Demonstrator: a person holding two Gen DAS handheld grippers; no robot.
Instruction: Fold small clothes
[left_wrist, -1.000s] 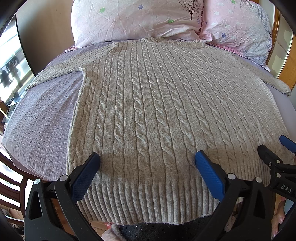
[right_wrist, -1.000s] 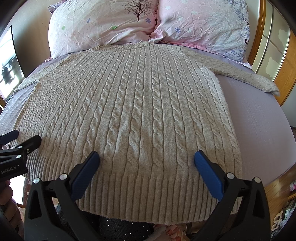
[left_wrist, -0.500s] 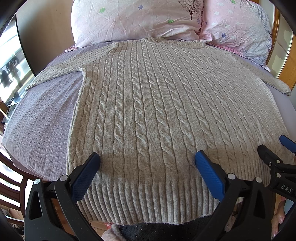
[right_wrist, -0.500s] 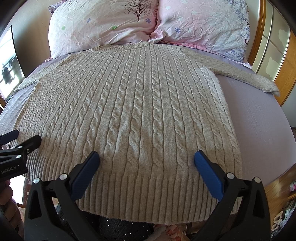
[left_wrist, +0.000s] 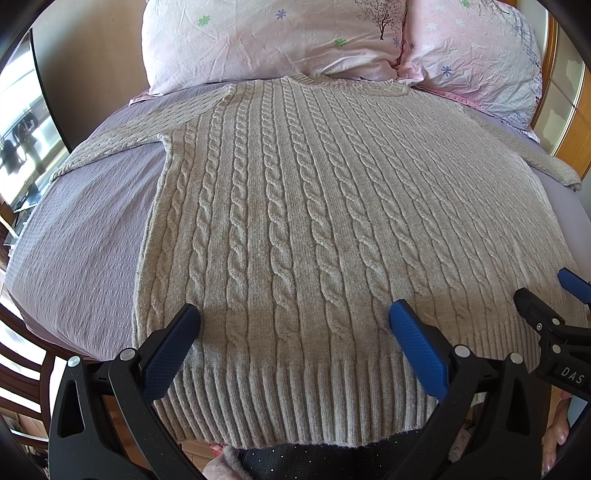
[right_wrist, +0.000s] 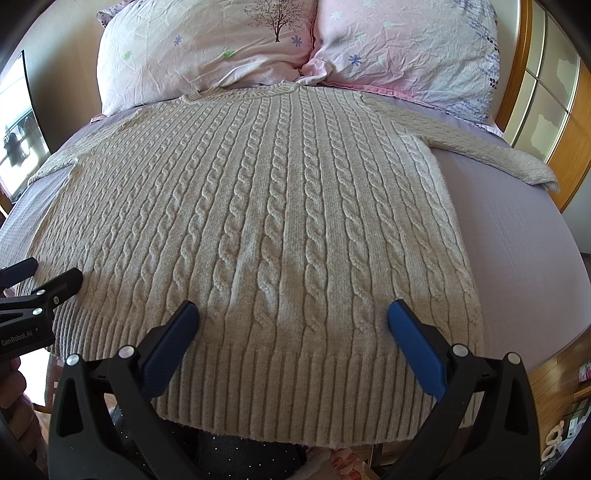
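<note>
A beige cable-knit sweater (left_wrist: 295, 229) lies flat, front up, on a lilac bed, collar toward the pillows, both sleeves spread out sideways. It also fills the right wrist view (right_wrist: 266, 229). My left gripper (left_wrist: 295, 325) is open and empty, hovering over the ribbed hem near the sweater's left half. My right gripper (right_wrist: 293, 321) is open and empty over the hem's right half. Each gripper shows at the edge of the other's view: the right one (left_wrist: 546, 306), the left one (right_wrist: 40, 280).
Two pink floral pillows (left_wrist: 280, 37) (right_wrist: 406, 48) lie against the headboard. The lilac bedsheet (left_wrist: 85, 236) (right_wrist: 524, 236) shows on both sides of the sweater. A wooden frame (right_wrist: 535, 92) stands at right, a chair back (left_wrist: 22, 376) at lower left.
</note>
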